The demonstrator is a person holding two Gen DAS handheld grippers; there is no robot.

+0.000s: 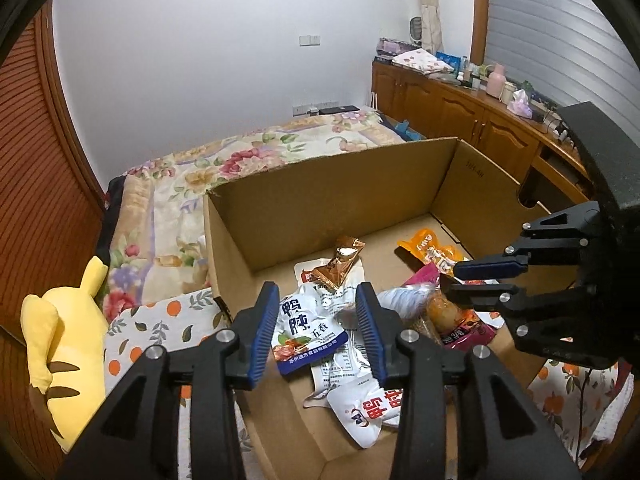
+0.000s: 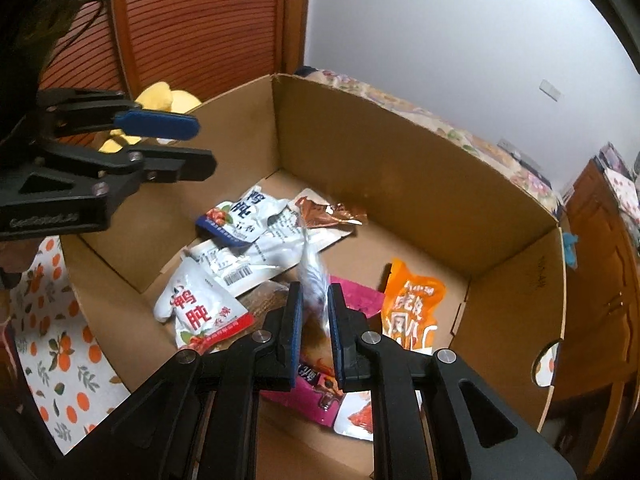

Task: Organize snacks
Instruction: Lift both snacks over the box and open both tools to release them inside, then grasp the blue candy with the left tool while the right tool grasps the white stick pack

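An open cardboard box (image 1: 332, 192) (image 2: 400, 160) holds several snack packets. Among them are a white packet with a blue band (image 1: 300, 328) (image 2: 236, 216), a white one with a red band (image 1: 372, 412) (image 2: 200, 312), a bronze foil packet (image 1: 344, 264) (image 2: 328, 212), an orange packet (image 1: 436, 252) (image 2: 412, 308) and a pink packet (image 1: 464, 332) (image 2: 312, 396). My left gripper (image 1: 318, 320) (image 2: 204, 144) hangs open over the white packets, holding nothing. My right gripper (image 2: 315, 320) (image 1: 450, 280) is shut on a blurred clear packet (image 2: 314, 280) above the pink one.
The box rests on an orange-print cloth (image 1: 160, 328) (image 2: 52, 320). A yellow plush toy (image 1: 60, 340) (image 2: 168, 96) lies to its left. A floral bed (image 1: 240, 160) stretches behind, and a wooden cabinet (image 1: 460, 112) full of small items runs along the right wall.
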